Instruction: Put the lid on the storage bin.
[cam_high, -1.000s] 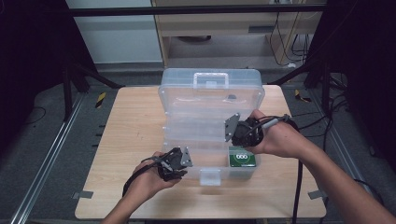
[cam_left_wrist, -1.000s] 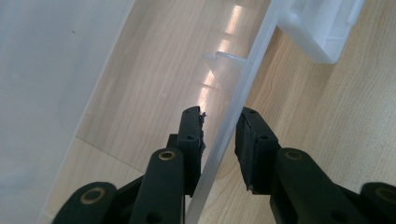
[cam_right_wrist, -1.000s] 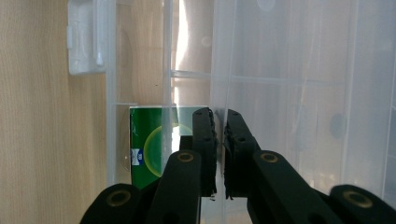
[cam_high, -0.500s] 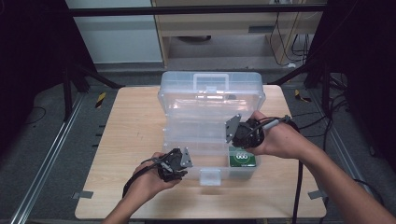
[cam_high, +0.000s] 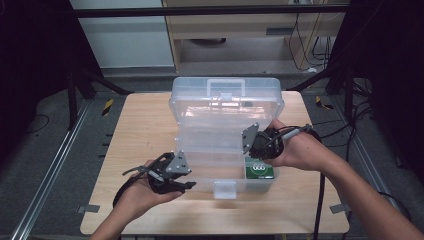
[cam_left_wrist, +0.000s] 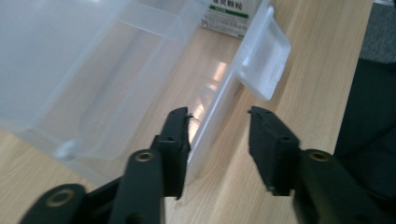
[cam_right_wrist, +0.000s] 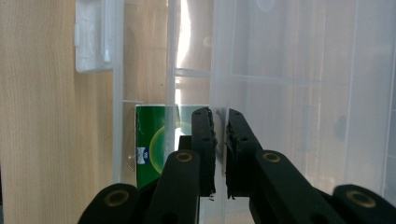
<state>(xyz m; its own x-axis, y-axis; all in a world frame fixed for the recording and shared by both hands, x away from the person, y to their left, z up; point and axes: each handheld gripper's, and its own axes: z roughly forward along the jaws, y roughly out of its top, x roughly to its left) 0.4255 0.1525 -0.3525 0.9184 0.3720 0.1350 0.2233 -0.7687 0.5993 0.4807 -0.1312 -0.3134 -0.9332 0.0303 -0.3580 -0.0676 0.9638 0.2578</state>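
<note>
A clear plastic storage box stands on the wooden table with its lid raised. A green carton lies in its front right compartment, also seen as the green carton. My right gripper reaches in from the right, and the right gripper is shut on the thin edge of the clear lid. My left gripper hovers at the box's front left corner. The left gripper has just been opening; the box's front rim runs into the gap beside one jaw, and no pad presses on it.
The box's front latch sticks out over the table toward me, seen closer as the latch. Bare wood lies left of the box. Black frame legs and cables stand on the floor around the table.
The left gripper has lifted a little and drawn slightly away from the box's front, its jaws wider apart. The right gripper and the lid have not moved.
</note>
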